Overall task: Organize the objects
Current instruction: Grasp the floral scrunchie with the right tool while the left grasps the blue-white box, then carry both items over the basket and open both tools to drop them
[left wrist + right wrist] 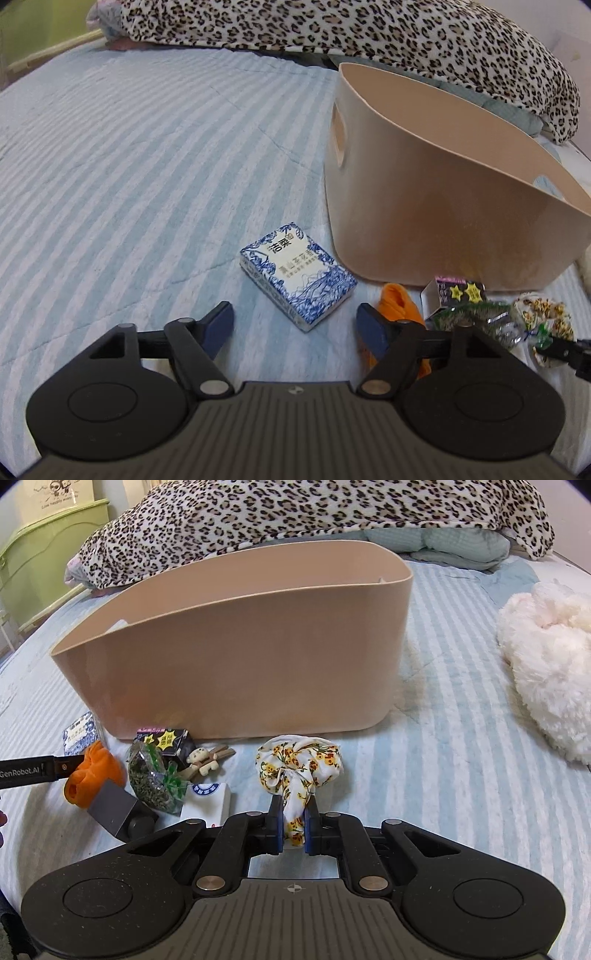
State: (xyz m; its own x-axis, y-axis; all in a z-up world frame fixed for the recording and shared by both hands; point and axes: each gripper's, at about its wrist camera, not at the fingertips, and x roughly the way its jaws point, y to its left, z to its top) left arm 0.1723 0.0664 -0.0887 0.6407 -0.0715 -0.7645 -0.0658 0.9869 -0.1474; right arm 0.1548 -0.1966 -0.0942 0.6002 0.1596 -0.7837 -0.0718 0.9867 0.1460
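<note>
A beige plastic bin (pixel 443 206) stands on the striped bed; it also shows in the right wrist view (pixel 240 657). My left gripper (pixel 295 325) is open, just short of a blue-and-white tissue pack (pixel 297 271). An orange cloth (pixel 397 302) lies by its right finger. My right gripper (pixel 294 825) is shut on a white floral cloth bundle (pixel 299 766) in front of the bin. Beside it lie a green tea packet (pixel 155 779), a black box with yellow stars (pixel 166 740), a small bear charm (pixel 207 760) and a white box (pixel 207 797).
A leopard-print blanket (pixel 295 509) lies behind the bin. A white fluffy plush (pixel 546 664) lies at the right. A green cabinet (pixel 44 546) stands beyond the bed's left edge. A grey metal block (pixel 116 806) lies near the orange cloth (pixel 92 775).
</note>
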